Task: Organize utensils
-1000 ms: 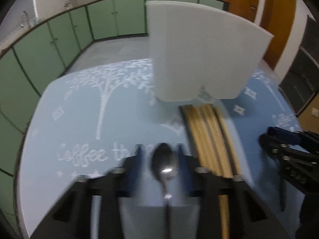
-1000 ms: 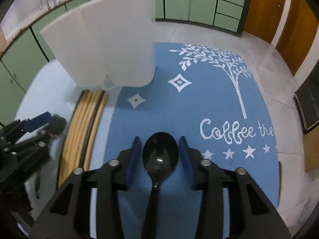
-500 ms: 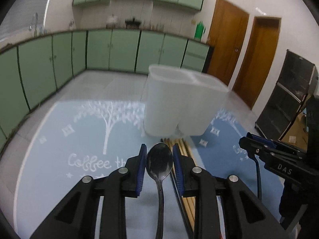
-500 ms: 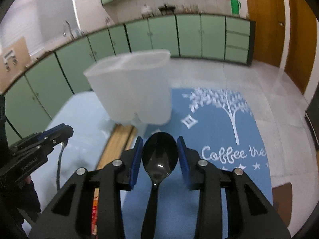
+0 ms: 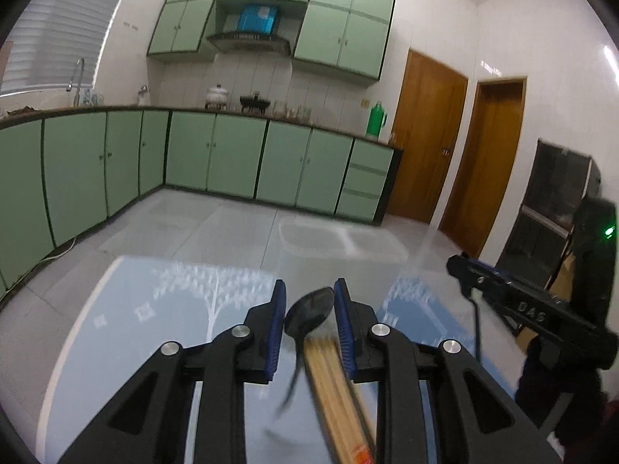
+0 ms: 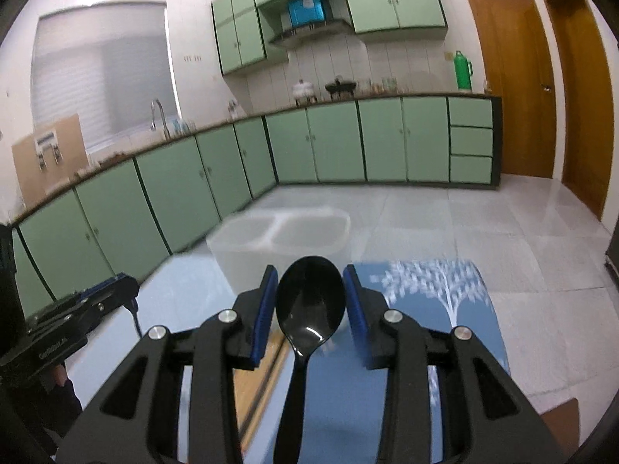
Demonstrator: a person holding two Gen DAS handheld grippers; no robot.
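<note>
The dark metal spoon [image 5: 309, 311] sits low at the centre of the left wrist view, tilted, its bowl pinched between the blue pads of the left gripper [image 5: 310, 301], whose jaws stand nearly shut on it; its handle trails down in a blur. Just right of that handle, a bundle of pale wooden chopsticks [image 5: 340, 402] runs toward the bottom edge across the blue table mat with a white tree print [image 5: 162, 309]. Above the jaws, at mid-frame, the translucent white two-compartment plastic holder [image 5: 340, 241] shows as a blurred rim. At the right edge hangs the right gripper [image 5: 464, 266], seen side on.

In the right wrist view, the left gripper's black body fills the lower left. At the centre, the right gripper's jaws hold a glossy black plastic spoon [image 6: 309, 301] upright, bowl facing the camera, gripped by the handle below the bowl. The holder stands directly behind it, on the mat.
</note>
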